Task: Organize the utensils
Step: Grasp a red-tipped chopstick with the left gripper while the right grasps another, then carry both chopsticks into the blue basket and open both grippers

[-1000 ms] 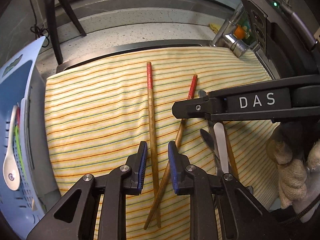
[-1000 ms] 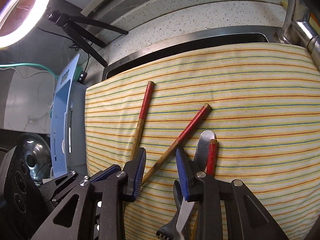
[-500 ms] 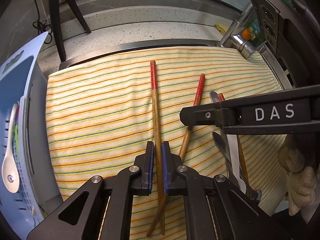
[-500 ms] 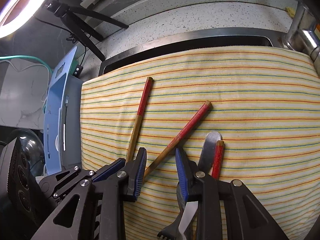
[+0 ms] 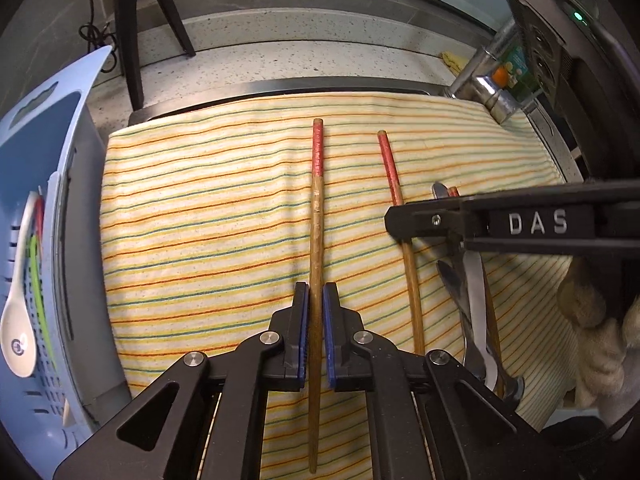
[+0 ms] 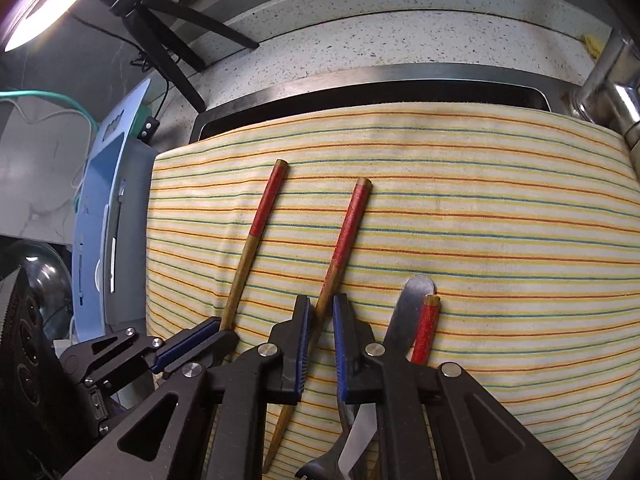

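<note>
Two red-tipped chopsticks, each clamped: left gripper point(image 5: 315, 312) on one chopstick point(image 5: 317, 216), right gripper point(image 6: 321, 320), jaws just closing, on another point(image 6: 344, 236). Blue rack point(image 5: 48, 184) borders striped cloth point(image 6: 500, 220); cutlery point(image 5: 472, 300) crowds right.

Speckled counter point(image 6: 400, 52), steel sink rim point(image 6: 360, 80), ring light point(image 6: 44, 4), tripod point(image 5: 132, 32).

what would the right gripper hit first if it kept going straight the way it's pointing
Most likely the striped cloth just past its tips. The right gripper points steeply down with a red-ended chopstick between its jaws, which have just been closing. How near the cloth is can't be judged.
</note>
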### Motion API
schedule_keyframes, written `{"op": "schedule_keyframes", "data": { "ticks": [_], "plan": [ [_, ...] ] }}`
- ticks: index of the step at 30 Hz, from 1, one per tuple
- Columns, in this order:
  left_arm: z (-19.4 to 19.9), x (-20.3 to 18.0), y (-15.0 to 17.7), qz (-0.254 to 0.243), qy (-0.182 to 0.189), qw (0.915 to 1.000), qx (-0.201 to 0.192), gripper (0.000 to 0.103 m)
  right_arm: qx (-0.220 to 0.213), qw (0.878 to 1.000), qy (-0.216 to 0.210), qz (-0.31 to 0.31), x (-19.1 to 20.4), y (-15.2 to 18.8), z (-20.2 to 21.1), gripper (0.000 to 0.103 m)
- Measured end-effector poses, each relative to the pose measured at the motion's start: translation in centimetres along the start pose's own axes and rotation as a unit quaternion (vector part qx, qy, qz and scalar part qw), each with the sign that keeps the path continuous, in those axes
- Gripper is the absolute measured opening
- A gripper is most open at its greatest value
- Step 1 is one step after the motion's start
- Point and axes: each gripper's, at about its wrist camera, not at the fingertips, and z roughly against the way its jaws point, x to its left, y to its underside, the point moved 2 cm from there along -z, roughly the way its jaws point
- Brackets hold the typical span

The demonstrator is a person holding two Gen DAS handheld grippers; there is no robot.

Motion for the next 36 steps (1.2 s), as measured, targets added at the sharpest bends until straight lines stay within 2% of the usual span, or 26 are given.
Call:
{"op": "schedule_keyframes", "data": {
  "ticks": [2, 6, 16, 22, 26, 36],
  "plan": [
    [0.1, 0.0, 0.0, 0.000, 0.000, 1.0000, -0.005, 0.006, -0.005, 1.000, 0.000, 0.004, 0.1, 0.1, 0.1, 0.010],
    [0.7, 0.6, 0.4, 0.030, 0.015, 0.9993, -0.019, 0.005, -0.008, 0.999, -0.034, -0.015, -0.1, 0.9, 0.5, 0.007],
    [4.7, 1.5, 2.1, 0.058, 0.033, 0.9959, -0.060, 0.005, -0.025, 0.995, -0.089, -0.039, 0.6, 1.5, 1.9, 0.007],
    [7.8, 4.1, 3.0, 0.087, 0.032, 0.9917, -0.089, 0.005, -0.045, 0.991, -0.127, -0.021, 3.5, 0.9, 4.2, 0.007],
    [9.9, 6.3, 3.7, 0.103, 0.014, 0.9887, -0.108, 0.005, -0.055, 0.988, -0.145, 0.004, 6.6, 0.6, 5.4, 0.007],
    [12.1, 12.4, 5.3, 0.155, -0.030, 0.9791, -0.128, 0.005, -0.055, 0.983, -0.170, 0.051, 14.1, -0.5, 4.6, 0.007]
  ]
}}
